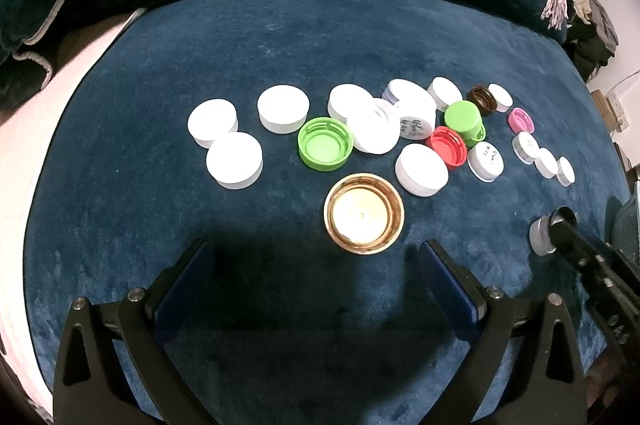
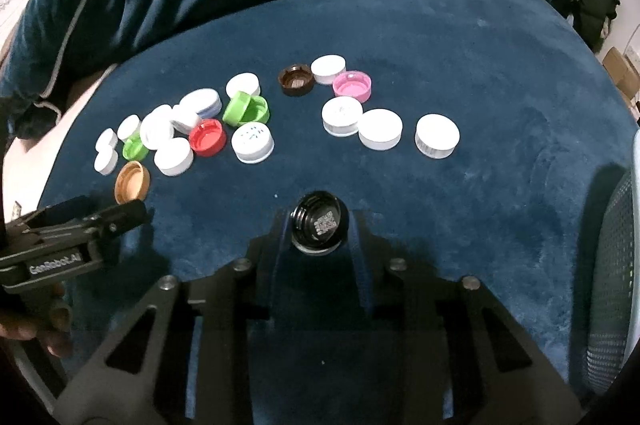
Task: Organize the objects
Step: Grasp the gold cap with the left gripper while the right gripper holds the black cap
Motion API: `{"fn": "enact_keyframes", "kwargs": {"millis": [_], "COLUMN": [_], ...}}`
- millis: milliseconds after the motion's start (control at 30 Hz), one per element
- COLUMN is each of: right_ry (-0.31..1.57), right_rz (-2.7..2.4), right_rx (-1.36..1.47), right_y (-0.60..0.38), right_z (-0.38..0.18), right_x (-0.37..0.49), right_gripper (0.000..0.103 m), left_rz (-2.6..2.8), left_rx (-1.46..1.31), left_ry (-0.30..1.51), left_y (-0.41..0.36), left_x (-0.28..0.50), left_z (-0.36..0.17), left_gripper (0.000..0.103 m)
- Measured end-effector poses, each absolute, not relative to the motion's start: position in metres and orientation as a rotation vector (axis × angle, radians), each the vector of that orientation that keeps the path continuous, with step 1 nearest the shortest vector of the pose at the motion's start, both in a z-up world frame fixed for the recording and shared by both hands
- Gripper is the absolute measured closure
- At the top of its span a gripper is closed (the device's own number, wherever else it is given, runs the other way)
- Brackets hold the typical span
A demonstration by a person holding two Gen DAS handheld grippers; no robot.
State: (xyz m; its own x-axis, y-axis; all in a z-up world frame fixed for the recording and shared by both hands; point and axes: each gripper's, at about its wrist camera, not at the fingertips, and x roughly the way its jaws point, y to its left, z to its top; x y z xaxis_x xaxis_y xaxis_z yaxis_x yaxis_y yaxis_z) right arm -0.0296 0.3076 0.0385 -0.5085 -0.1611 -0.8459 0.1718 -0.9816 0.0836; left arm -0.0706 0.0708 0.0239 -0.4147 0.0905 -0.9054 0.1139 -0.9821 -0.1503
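A dark blue plush blanket covers the surface on which all the caps lie, with a bunched fold of the same fabric rising behind them. The left gripper points steeply downward over the blanket with its jaws spread wide and nothing between them; a hand grasps its handle at the lower left of the right wrist view. The right gripper is likewise angled steeply downward, its jaws closed on a black cap that sits tilted between the pads with its threaded inside and a printed code facing the camera. A gold cap lies open side up just ahead of the left gripper. Beyond it a cluster of white caps spreads across the blanket, mixed with a green cap lying open side up, a red cap, a brown cap and a pink cap. Three further white caps form a row to the right.
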Motion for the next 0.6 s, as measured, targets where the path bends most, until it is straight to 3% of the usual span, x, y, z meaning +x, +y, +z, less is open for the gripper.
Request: {"fn": "enact_keyframes", "kwargs": {"millis": [100, 267, 500, 600], "right_ry": [-0.046, -0.308, -0.265, -0.243], "right_rz": [-2.592, -2.567, -2.59, -2.585], "right_rx": [1.405, 1.354, 1.374, 1.386], "right_y": [0.316, 0.336, 0.339, 0.339], "right_z": [0.049, 0.065, 0.067, 0.065], "right_x": [-0.023, -0.019, -0.015, -0.019], "right_gripper": [0.073, 0.073, 0.073, 0.073], "left_rz": [-2.615, -2.618, -2.662, -2.676], "left_rx": [1.693, 1.689, 1.674, 1.683], "left_ry": [0.295, 0.298, 0.349, 0.357], "left_y": [0.071, 0.07, 0.07, 0.072], "left_x": [-0.071, -0.072, -0.079, -0.082], "left_z": [0.024, 0.025, 0.026, 0.024], "left_gripper": [0.001, 0.001, 0.008, 0.031]}}
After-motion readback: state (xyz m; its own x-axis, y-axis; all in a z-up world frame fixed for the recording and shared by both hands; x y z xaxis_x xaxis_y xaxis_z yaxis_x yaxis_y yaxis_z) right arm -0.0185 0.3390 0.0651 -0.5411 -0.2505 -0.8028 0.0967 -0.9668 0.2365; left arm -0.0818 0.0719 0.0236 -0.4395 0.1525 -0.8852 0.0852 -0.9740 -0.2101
